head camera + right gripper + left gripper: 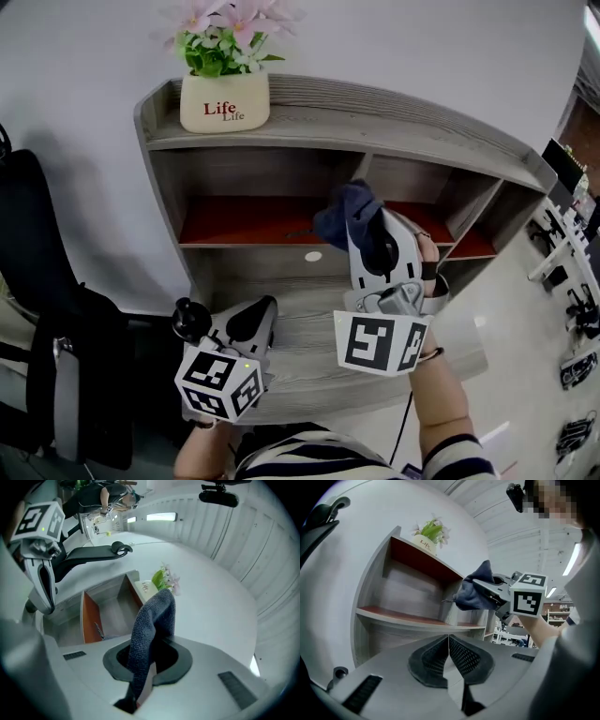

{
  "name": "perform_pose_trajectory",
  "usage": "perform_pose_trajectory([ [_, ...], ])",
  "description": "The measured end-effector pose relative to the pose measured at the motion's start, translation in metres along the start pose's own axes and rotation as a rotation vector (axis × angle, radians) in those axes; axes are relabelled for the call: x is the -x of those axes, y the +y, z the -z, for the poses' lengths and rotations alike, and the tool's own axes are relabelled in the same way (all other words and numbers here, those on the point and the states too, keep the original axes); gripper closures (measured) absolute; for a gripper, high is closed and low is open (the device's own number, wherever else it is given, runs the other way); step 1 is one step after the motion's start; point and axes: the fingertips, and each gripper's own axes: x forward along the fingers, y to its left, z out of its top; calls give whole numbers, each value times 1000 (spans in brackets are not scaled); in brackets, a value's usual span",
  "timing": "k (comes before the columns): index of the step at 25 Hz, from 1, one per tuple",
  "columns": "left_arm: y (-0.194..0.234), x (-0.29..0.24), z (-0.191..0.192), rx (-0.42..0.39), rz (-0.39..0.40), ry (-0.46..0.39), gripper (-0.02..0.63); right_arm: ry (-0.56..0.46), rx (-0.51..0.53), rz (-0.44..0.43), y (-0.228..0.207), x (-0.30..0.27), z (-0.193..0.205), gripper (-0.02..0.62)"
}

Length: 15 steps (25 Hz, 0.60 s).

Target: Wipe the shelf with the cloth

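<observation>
Head view looks steeply down on the shelf [375, 117] from above, close in. Left gripper view sits low, aimed up across it, catching the right gripper [480, 588]. Right gripper view, rolled sideways, faces it too. All three share the flowerpot [225, 101].

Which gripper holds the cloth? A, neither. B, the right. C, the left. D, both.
B: the right gripper is shut on the cloth, which hangs from between its jaws, while the left gripper has its jaws together with nothing between them.
</observation>
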Motion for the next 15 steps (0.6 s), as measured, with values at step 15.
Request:
perform_pose_trajectory([
  [15,-18,-5,-38,-63,3,-51,589,-111,-148,66,-49,-9,-2,551],
])
